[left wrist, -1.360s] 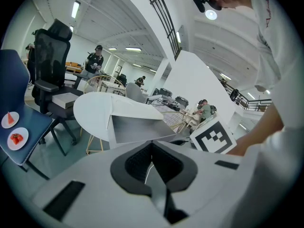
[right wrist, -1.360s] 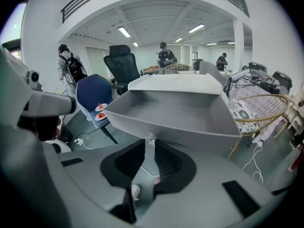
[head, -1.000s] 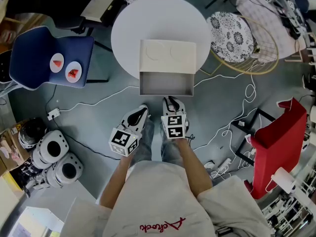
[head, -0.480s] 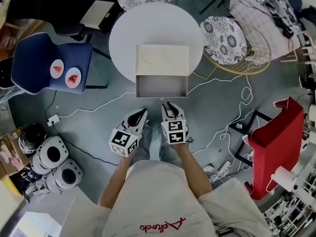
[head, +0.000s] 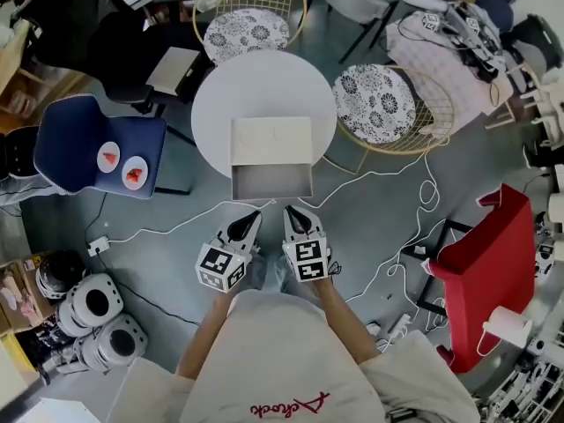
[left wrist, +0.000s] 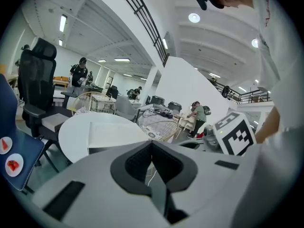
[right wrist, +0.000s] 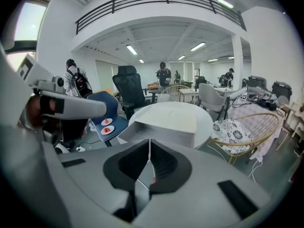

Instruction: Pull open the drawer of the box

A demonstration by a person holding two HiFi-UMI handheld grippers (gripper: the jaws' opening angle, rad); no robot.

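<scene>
The grey floor (head: 370, 218) took up most of the room, with white cables (head: 429, 192) trailing across it. A round white worktop (head: 264, 82) stood in the middle. A blue chair (head: 79, 148) sat at its left, carrying two small plates (head: 122, 166), and a red chair (head: 493, 263) stood well apart at the right. A wire chair with a patterned cushion (head: 379, 104) stood just beside the worktop's right edge.

The white box (head: 271, 139) rested on the near part of the worktop. Its drawer (head: 271, 183) stood pulled out toward the person, reaching past the worktop's rim and over the floor.

The person held both tools low and side by side, near the drawer front but apart from it. The left gripper (head: 250, 220) had its jaws clenched together on nothing. The right gripper (head: 294, 214) pointed at the drawer, its jaws closing with their tips all but met and nothing between them.
</scene>
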